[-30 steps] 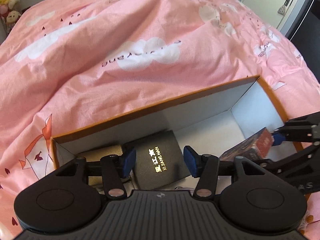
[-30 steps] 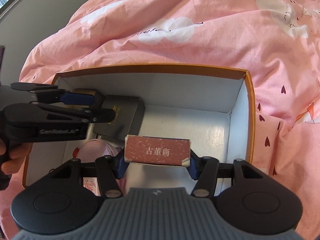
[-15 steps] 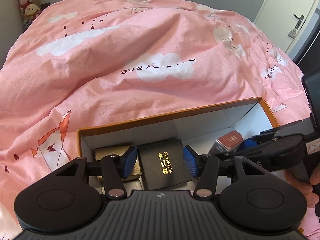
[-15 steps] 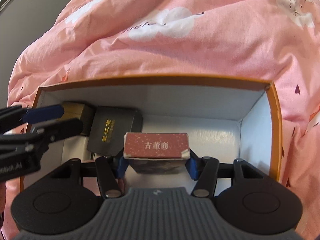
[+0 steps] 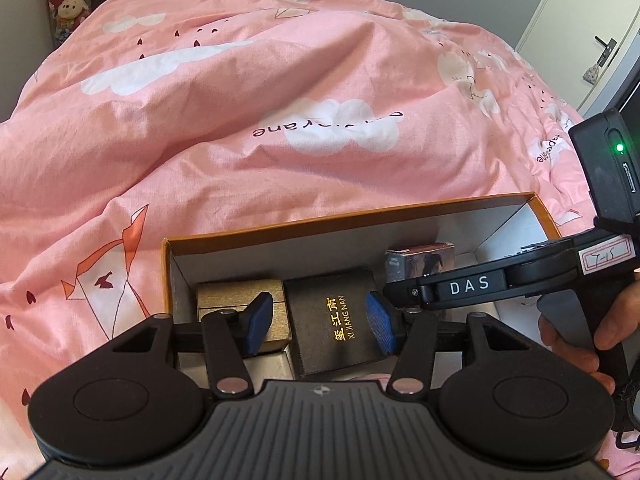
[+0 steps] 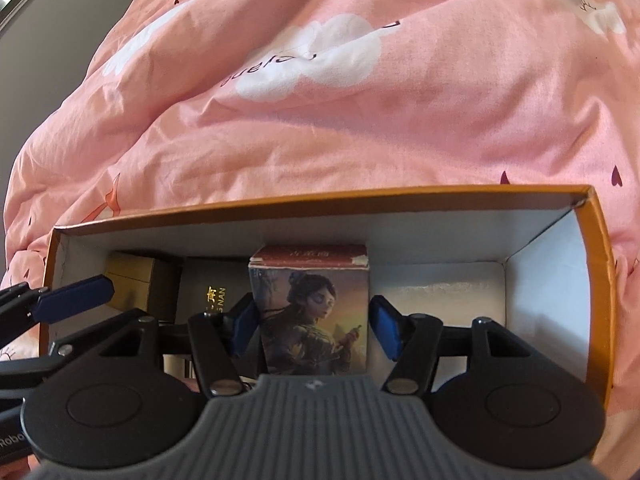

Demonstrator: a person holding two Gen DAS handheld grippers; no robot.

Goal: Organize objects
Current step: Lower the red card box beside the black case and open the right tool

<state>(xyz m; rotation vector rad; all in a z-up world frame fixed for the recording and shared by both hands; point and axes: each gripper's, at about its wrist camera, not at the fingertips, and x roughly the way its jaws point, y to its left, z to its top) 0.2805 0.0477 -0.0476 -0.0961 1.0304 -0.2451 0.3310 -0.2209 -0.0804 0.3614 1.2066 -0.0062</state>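
Black left gripper: jaws apart over the box's left end, nothing between the blue pads; the black case lies below the gap.
Right gripper: jaws have just been opening; the picture box stands between them, a sliver of gap at the right pad, the left side too close to tell.
Picture box: upright on the orange box's floor, just right of the black case.
Black case: gold lettering, beside the gold box.
Orange box: white inside, resting on the bed.
Pink duvet: white clouds, behind the box.
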